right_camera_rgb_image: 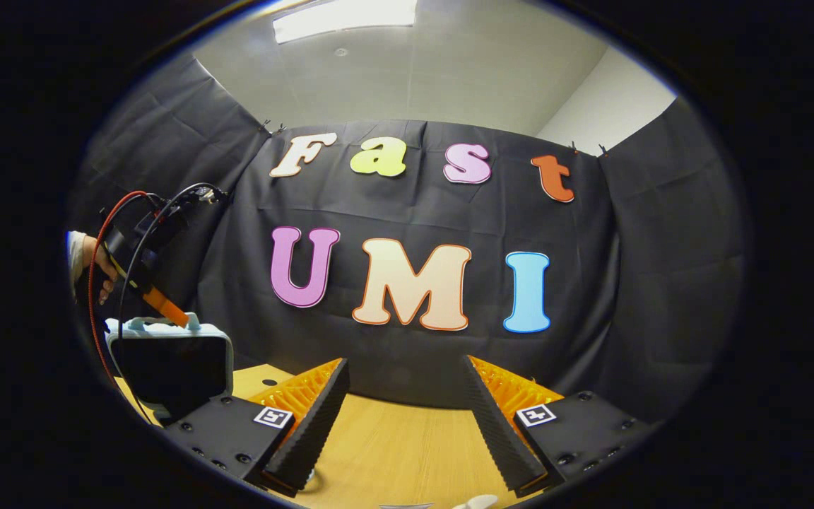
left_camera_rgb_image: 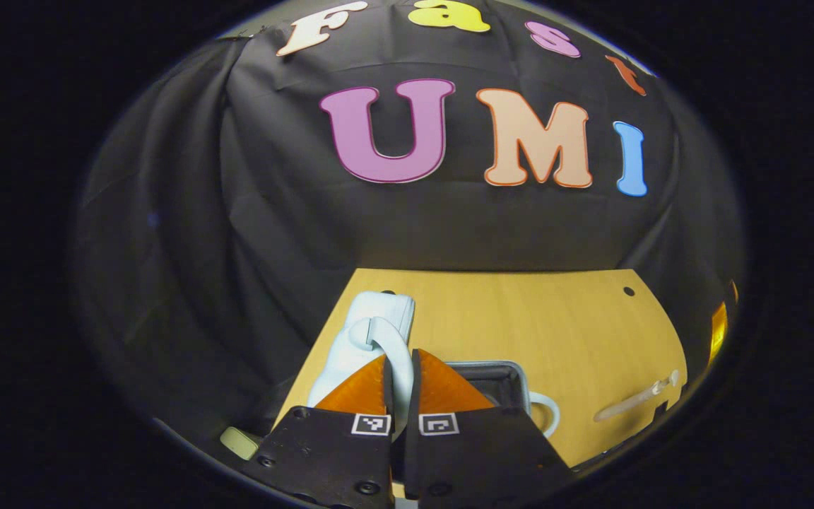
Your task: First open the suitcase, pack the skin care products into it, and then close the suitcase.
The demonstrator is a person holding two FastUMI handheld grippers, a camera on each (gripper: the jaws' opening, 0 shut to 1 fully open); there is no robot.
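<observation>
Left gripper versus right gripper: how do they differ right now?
The left gripper is shut on the handle of the suitcase lid, while the right gripper is open with nothing between its fingers. The left hangs above the raised lid, seen from the right gripper view; the right hangs over bare table. Both point toward the booth wall.

Suitcase [left_camera_rgb_image: 372, 332] partly hidden behind left claw [left_camera_rgb_image: 401, 385]; lower shell w/ dark lining [left_camera_rgb_image: 499, 382] mostly covered by claw body. Pale tube-like item [left_camera_rgb_image: 636, 399] on counter [left_camera_rgb_image: 520, 318] too blurred to ID. Greenish object [left_camera_rgb_image: 239, 442] cut off at edge. In right gripper view, hand [right_camera_rgb_image: 99, 272] cropped at rim.
</observation>
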